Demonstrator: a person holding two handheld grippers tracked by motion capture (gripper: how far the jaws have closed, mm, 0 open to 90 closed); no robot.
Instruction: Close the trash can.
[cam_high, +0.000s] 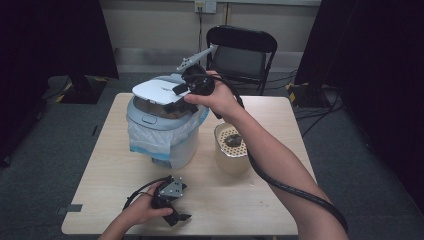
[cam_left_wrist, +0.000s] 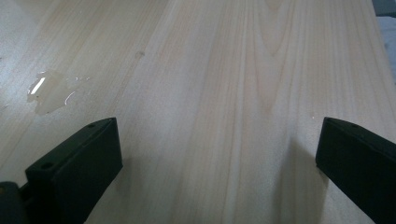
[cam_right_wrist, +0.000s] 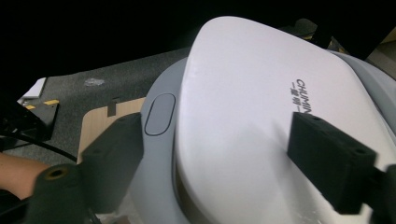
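High view: my right gripper (cam_high: 186, 96) presses the rice cooker lid (cam_high: 159, 90) at the table's eleven o'clock; it could slip. Left gripper view: my left gripper (cam_left_wrist: 217, 154), released. Right gripper view: jaws spread wide.

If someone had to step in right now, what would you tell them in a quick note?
Right tool: open, at the white lid of the rice cooker; one jaw is over the lid top, and whether it touches is unclear.
Left tool: open, idle at the near edge of the table, holding nothing.
The lid is partly raised.
A beige jug stands right of the cooker.
Small spill on the table.
Left: probably finish moving the lid.
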